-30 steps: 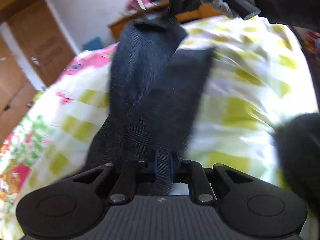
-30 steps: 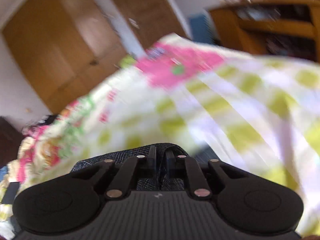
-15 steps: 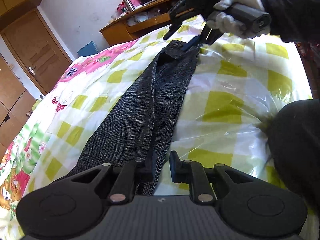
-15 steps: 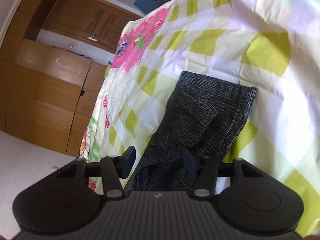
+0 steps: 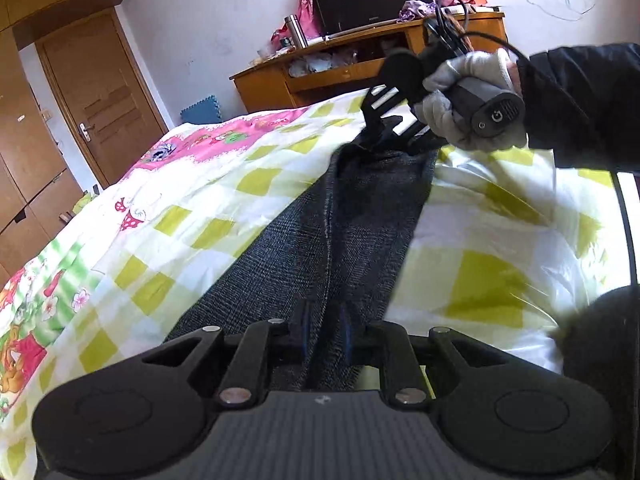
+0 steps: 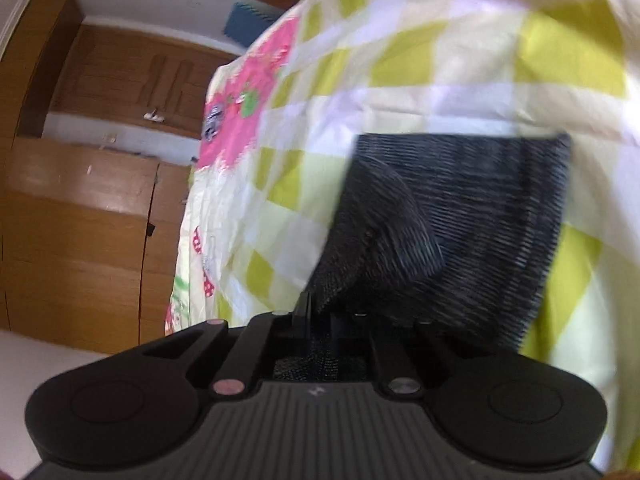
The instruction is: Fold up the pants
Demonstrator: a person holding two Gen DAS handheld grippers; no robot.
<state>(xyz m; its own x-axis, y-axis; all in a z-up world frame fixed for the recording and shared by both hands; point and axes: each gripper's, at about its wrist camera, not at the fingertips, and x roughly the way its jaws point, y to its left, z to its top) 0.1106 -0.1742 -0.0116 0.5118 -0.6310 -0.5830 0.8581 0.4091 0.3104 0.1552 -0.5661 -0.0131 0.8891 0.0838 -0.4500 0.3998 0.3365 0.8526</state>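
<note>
The dark grey pants (image 5: 352,232) lie in a long folded strip on the yellow-checked bedsheet (image 5: 488,280). My left gripper (image 5: 325,330) is shut on the pants' near end. My right gripper (image 5: 374,142), held in a gloved hand, is down on the far end of the strip. In the right wrist view the right gripper (image 6: 320,318) is shut on a raised fold of the pants (image 6: 460,232), with the flat hem end lying beyond it on the sheet.
A wooden desk (image 5: 360,76) with a monitor and clutter stands beyond the bed. A wooden door (image 5: 100,100) and wardrobe are at the left. A dark rounded object (image 5: 600,340) sits at the bed's right edge.
Both grippers were open over the laid-down pants half a second ago. Now each has closed on its end of the strip. The right gripper has come down onto the far end.
</note>
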